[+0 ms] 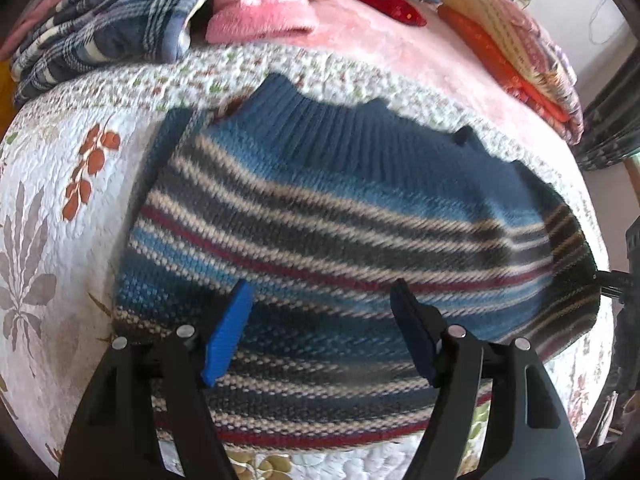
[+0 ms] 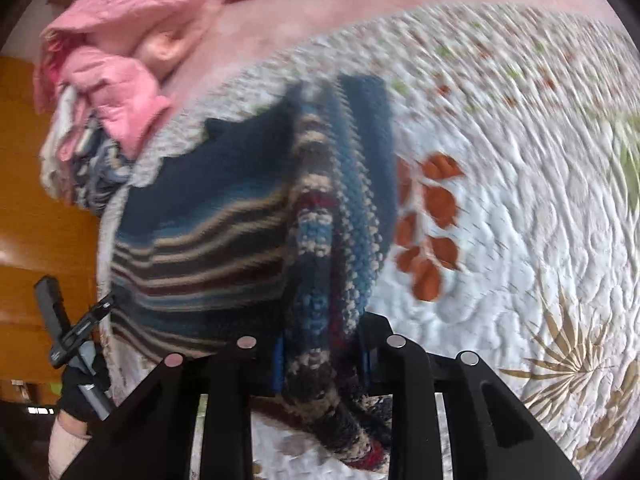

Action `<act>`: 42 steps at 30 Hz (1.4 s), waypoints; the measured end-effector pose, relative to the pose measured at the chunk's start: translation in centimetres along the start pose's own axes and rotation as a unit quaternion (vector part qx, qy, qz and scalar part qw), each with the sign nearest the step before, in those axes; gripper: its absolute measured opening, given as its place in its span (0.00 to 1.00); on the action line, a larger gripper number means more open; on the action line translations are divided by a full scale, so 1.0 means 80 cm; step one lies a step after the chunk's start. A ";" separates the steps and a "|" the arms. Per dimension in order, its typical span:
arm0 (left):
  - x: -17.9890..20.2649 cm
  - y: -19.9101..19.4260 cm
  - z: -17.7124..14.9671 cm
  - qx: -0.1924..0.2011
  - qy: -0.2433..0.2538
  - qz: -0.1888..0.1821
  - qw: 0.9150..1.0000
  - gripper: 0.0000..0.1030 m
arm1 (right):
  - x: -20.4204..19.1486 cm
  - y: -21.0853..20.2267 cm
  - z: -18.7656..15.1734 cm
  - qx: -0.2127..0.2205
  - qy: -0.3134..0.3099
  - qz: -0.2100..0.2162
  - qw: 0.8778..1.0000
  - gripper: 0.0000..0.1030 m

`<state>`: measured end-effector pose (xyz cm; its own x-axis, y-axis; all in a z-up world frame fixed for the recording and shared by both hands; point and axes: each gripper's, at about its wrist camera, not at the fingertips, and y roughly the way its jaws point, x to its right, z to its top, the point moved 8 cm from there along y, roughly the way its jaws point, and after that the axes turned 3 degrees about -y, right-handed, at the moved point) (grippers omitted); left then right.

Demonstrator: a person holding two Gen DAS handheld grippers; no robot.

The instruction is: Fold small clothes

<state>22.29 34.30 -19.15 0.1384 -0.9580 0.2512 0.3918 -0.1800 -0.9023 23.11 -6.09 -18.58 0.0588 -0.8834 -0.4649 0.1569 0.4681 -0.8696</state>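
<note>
Knitted blue wool with cream, grey and dark red stripes makes up the small sweater (image 1: 340, 216), which lies spread on a white quilted bedspread with rust leaf prints (image 1: 60, 168) covering the bed. The left hand-held gripper (image 1: 320, 332) hovers over the sweater's near part with its blue-padded fingers (image 1: 228, 336) spread wide, nothing between them. The right hand-held gripper (image 2: 320, 360) is closed on a bunched fold of the sweater (image 2: 316, 264), which rises as a ridge of striped knit from between its fingers toward the far side. At the far edge of the bed lie a pink fluffy garment (image 1: 260, 4), a blue and white plaid cloth (image 1: 108, 28) to its left, and a folded orange and patterned pile (image 1: 516, 52) on the right.
</note>
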 end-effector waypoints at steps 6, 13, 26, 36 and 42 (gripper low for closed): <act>0.020 -0.017 0.010 0.011 -0.002 -0.029 1.000 0.69 | -0.099 -0.019 0.008 0.017 -0.083 0.013 0.996 0.26; 0.021 -0.021 0.013 0.011 -0.015 -0.042 0.999 0.69 | -0.187 0.001 0.002 0.002 -0.156 0.002 0.988 0.26; 0.014 -0.027 0.020 0.013 -0.048 -0.064 0.997 0.69 | -0.233 0.080 -0.024 -0.039 -0.186 -0.022 0.982 0.41; 0.034 -0.024 0.013 -0.003 -0.056 -0.102 0.993 0.69 | -0.235 0.064 -0.020 -0.031 -0.134 0.061 0.989 0.59; 0.063 -0.017 0.010 -0.021 -0.062 -0.143 0.988 0.71 | -0.199 -0.001 0.015 0.010 -0.060 0.103 0.993 0.59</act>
<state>23.17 29.86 -16.38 0.1390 -0.8329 0.5357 0.3939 -0.4498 -0.8016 23.37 7.94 -10.90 0.2082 -0.7653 -0.6091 0.1488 0.6403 -0.7536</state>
